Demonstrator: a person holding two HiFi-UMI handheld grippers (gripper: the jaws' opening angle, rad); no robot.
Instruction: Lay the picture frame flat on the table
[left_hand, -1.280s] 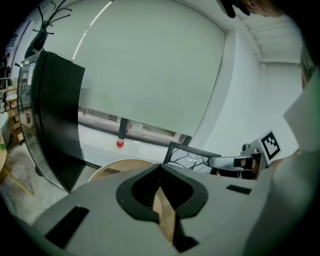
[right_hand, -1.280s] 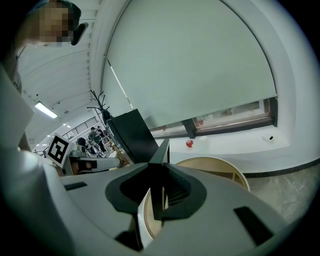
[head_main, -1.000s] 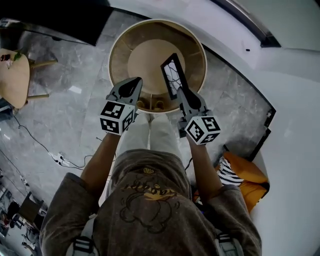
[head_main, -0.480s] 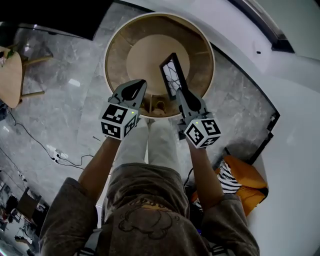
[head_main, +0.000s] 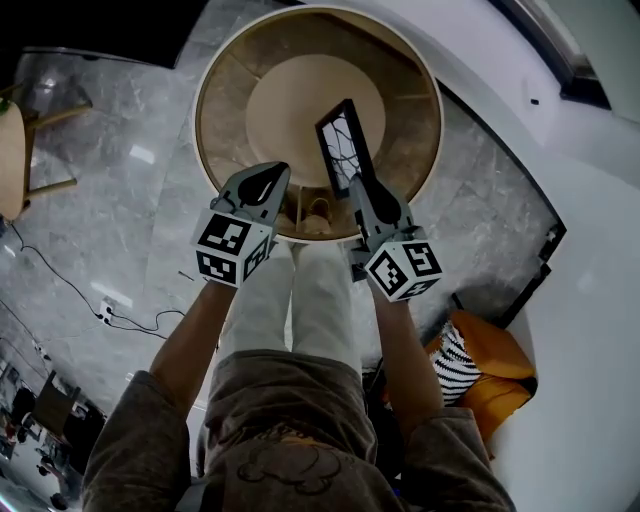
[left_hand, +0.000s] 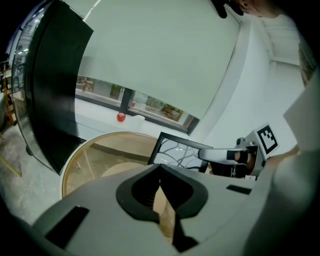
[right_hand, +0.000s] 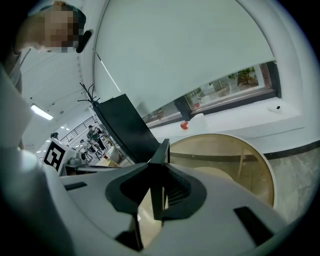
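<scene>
picture frame (head_main: 345, 148) clamped upright by right tongs (head_main: 355, 181) over table (head_main: 222, 100), left tongs (head_main: 274, 171) closed, empty, at rim

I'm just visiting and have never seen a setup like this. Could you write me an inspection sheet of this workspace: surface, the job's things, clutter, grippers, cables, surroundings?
Surface: round table, wooden rim with a lower inner shelf.
Job's things: picture frame, black, held tilted above the table, not yet lying flat.
Clutter: nothing seen on the table.
Grippers: right gripper shut on the frame's lower end; left gripper shut and empty, beside it.
Cables: a cable trails across the floor left of the table.
Surroundings: grey marble floor; orange bag at the right; small red object beyond the table.
</scene>
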